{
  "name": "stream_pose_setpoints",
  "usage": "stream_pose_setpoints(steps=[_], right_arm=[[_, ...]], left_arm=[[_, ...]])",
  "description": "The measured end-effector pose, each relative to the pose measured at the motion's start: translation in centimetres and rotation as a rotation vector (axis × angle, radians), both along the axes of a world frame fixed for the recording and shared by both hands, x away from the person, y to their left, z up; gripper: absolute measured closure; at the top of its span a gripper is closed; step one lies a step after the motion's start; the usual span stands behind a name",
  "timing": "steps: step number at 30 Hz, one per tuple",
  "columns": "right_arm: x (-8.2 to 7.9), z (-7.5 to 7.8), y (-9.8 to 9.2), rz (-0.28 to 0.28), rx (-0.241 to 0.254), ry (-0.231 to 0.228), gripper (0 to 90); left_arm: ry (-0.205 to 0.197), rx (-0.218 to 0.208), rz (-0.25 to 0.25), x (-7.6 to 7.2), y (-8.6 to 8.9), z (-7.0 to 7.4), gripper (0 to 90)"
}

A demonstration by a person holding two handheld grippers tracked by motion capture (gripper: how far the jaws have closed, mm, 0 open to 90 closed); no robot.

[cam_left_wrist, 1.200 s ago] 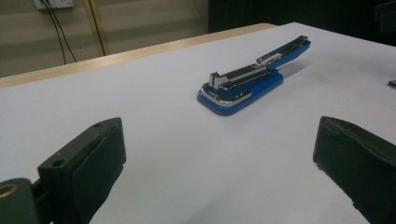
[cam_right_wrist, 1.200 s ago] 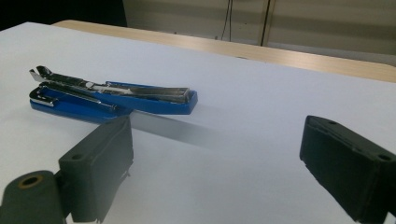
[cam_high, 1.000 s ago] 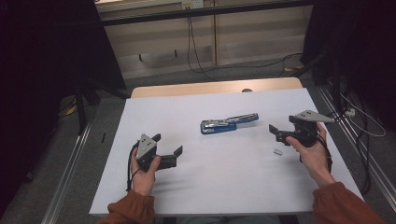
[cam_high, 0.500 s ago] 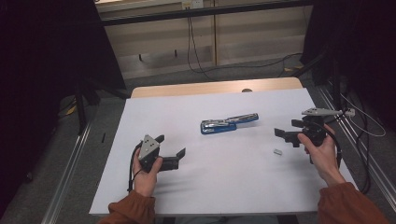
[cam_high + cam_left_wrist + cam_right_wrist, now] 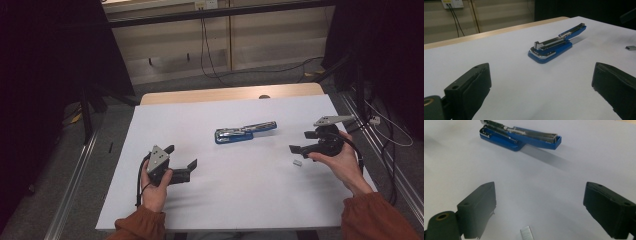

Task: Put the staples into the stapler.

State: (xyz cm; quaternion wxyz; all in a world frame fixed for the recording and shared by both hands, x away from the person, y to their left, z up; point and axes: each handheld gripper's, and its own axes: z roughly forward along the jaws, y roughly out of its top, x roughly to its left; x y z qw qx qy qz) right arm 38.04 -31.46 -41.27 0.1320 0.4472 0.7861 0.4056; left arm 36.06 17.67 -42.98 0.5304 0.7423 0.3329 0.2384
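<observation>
- High view: a person sits at a white surface holding a two-jaw gripper in each hand.
- A blue stapler lies near the middle of the surface, swung open so its metal staple channel faces up.
- The stapler's long axis runs roughly left to right across the surface, its right end angled slightly away from the person.
- In the left gripper view, the hinged top arm lifts off the base toward the far right, and the chrome-edged front of the base points back toward the camera.
- A small strip of staples lies on the surface just beside the right gripper, well apart from the stapler.
- In the right gripper view the strip sits low between the two black jaws, which stand wide with nothing held.
- The left gripper rests on the surface at the person's left, jaws also wide and empty, aimed toward the stapler.
- Risk, as a judgement: the strip is thin and flat against the surface, so the jaws could close over it, skid it away, or snap it apart.
- Another risk: the open stapler is light, and a nudge could spin it or shut its top arm.
</observation>
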Motion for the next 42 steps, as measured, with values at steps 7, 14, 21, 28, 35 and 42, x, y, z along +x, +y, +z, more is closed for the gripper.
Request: stream_pose_setpoints(steps=[7,14,21,28,35,42], right_arm=[[-0.6,0.4,0.4,0.062,-0.052,0.015,14.4],[-1.0,0.8,0.3,0.128,-0.131,0.020,19.9],[-1.2,0.9,0.1,0.145,-0.248,0.051,25.5],[-1.2,0.8,-0.2,0.184,-0.294,0.089,34.7],[-0.9,0.0,0.1,0.237,-0.359,0.135,44.2],[-0.6,-0.5,0.8,0.277,-0.371,0.145,53.5]], left_arm=[[0.004,-0.011,-0.003,0.0,0.0,0.0,2.4],[0.015,-0.026,-0.019,-0.1,-0.3,0.1,2.3],[0.007,0.014,-0.040,-0.1,-0.9,-0.2,2.3],[-0.008,0.031,-0.074,-0.2,-1.1,-0.3,2.2],[0.000,0.047,-0.077,-0.1,-1.2,-0.5,2.2],[0.005,0.057,-0.083,-0.1,-1.3,-0.6,2.5]])
